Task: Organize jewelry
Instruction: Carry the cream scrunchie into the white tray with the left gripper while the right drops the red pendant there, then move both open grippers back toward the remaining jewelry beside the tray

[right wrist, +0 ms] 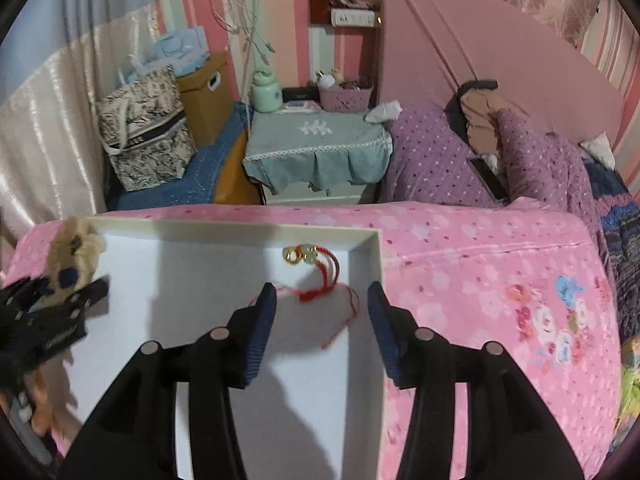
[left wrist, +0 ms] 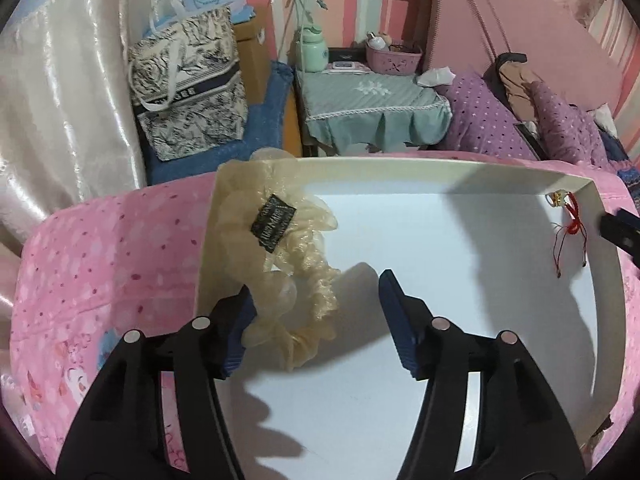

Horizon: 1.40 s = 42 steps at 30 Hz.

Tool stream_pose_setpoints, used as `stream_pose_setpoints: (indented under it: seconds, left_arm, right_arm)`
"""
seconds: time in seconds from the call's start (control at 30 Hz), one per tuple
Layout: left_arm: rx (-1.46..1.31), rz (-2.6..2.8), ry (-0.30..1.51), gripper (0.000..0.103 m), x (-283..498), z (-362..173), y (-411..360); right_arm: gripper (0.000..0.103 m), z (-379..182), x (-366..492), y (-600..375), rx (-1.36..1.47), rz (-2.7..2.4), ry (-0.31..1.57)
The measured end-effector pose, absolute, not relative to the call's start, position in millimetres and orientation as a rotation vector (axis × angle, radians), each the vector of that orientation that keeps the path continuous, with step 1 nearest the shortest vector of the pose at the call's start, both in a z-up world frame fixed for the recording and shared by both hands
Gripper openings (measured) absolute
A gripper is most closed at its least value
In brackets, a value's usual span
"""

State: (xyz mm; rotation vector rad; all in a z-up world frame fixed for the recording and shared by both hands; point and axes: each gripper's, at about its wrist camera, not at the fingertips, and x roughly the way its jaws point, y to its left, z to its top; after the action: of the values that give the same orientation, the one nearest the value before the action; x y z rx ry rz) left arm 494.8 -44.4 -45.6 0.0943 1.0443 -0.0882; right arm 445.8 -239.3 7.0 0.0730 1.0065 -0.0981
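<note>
Both pieces lie in the shallow white box (left wrist: pixel 440 240) on the pink floral bedspread (right wrist: pixel 480 260). The cream organza scrunchie (left wrist: pixel 296 276) sits in its left corner, the red-cord bracelet (right wrist: pixel 320 280) with gold rings in its right corner. The left tongs (left wrist: pixel 316 320) gape about halfway, one pad brushing the scrunchie but not pinching it. The right tongs (right wrist: pixel 322 328) also stand half open over the cord, gripping nothing. To finish cleanly, lift each straight up so no pad drags fabric or snags loose cord ends. The box wall crowds the right tongs; beyond the bed stand a nightstand (right wrist: pixel 316 140) and tote bag (left wrist: pixel 184 80).
</note>
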Motion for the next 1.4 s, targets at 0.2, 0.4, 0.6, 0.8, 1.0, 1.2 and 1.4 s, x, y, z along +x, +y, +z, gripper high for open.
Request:
stream_pose_setpoints:
  seconds: [0.2, 0.4, 0.6, 0.8, 1.0, 1.2, 1.4]
  left_arm:
    - [0.065, -0.097, 0.965, 0.076, 458.5, 2.4, -39.3]
    - [0.112, -0.073, 0.878, 0.1, 373.1, 60.8, -27.2]
    - [0.062, -0.094, 0.93, 0.1, 293.8, 65.0, -2.4]
    - [-0.048, -0.106, 0.924, 0.1, 249.9, 53.4, 18.6]
    - [-0.065, -0.085, 0.959, 0.1, 250.9, 26.8, 21.7]
    - [-0.034, -0.103, 1.006, 0.1, 261.9, 2.8, 14.4]
    - [-0.035, -0.072, 1.051, 0.1, 277.0, -23.0, 15.7]
  right_arm:
    - [0.074, 68.0, 375.1, -239.6, 0.03, -0.097, 0.874]
    - [0.09, 109.6, 298.3, -248.3, 0.069, -0.101, 0.821]
    - [0.09, 101.1, 254.2, -252.8, 0.111, -0.121, 0.87]
    - [0.09, 74.1, 230.3, -243.6, 0.169, -0.137, 0.913]
    - [0.09, 57.3, 224.8, -221.5, 0.104, -0.137, 0.954]
    - [0.09, 36.6, 231.5, -211.5, 0.132, -0.093, 0.993]
    - [0.09, 5.1, 242.2, -199.1, 0.127, -0.069, 1.07]
